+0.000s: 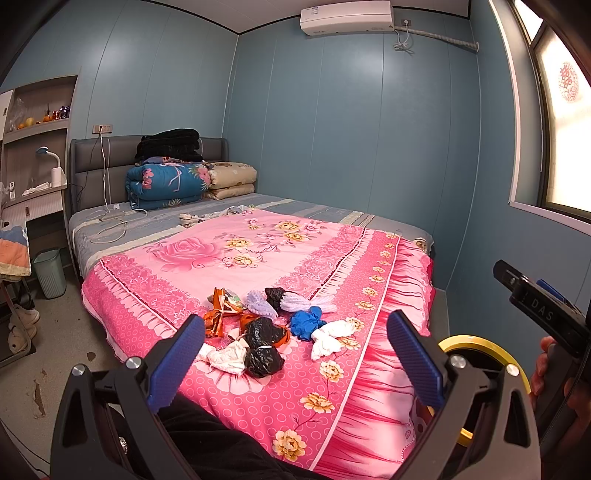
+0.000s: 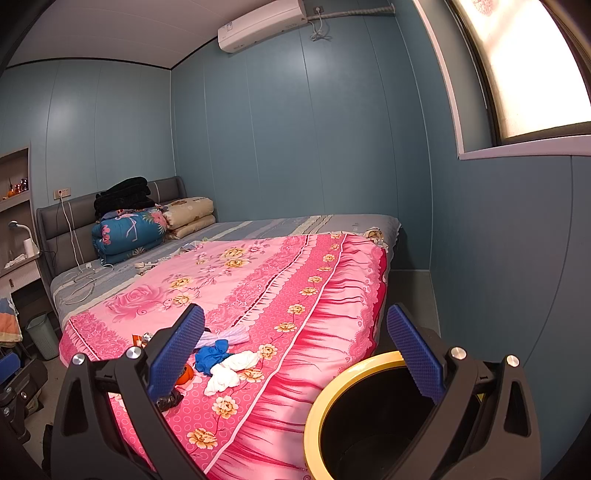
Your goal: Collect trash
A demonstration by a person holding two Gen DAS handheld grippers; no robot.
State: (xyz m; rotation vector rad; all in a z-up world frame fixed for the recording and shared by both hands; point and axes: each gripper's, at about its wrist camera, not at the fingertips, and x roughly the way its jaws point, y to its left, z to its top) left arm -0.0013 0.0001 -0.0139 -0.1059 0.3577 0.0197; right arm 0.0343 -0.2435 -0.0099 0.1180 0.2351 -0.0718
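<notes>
The left gripper (image 1: 295, 354) has its jaws spread wide with nothing between them, its blue ribbed pads (image 1: 176, 363) raised above the near end of a bed, and the right gripper (image 2: 295, 350) is likewise wide open and empty, its right-hand pad over the mouth of a black waste bin with a yellow rim (image 2: 332, 398) that stands on the floor just beside the bed's frilled edge. Between the left gripper's fingers, on the pink floral bedspread (image 1: 258, 243), lies the scattered trash: a crumpled black plastic bag (image 1: 264, 349) touching a wad of white paper (image 1: 229, 356), an orange foil wrapper (image 1: 216, 321) to their left, a knotted blue glove (image 1: 306, 323) with a white crumpled tissue (image 1: 330, 338) just beside it on the right, and behind these a lilac knitted piece (image 1: 258, 301) and a second small black bag (image 1: 275, 295) resting against a white knitted strip. In the left wrist view the right gripper's black body shows at the right edge, held by a hand (image 1: 546, 360), with the bin's rim below it. Farther off, folded quilts (image 1: 166, 182) are stacked against the grey headboard, white cables trail over the grey striped sheet, a pale green wastebasket (image 1: 50, 271) stands on the floor at the bed's left side, and an air conditioner (image 1: 347, 16) hangs high on the blue wall.
</notes>
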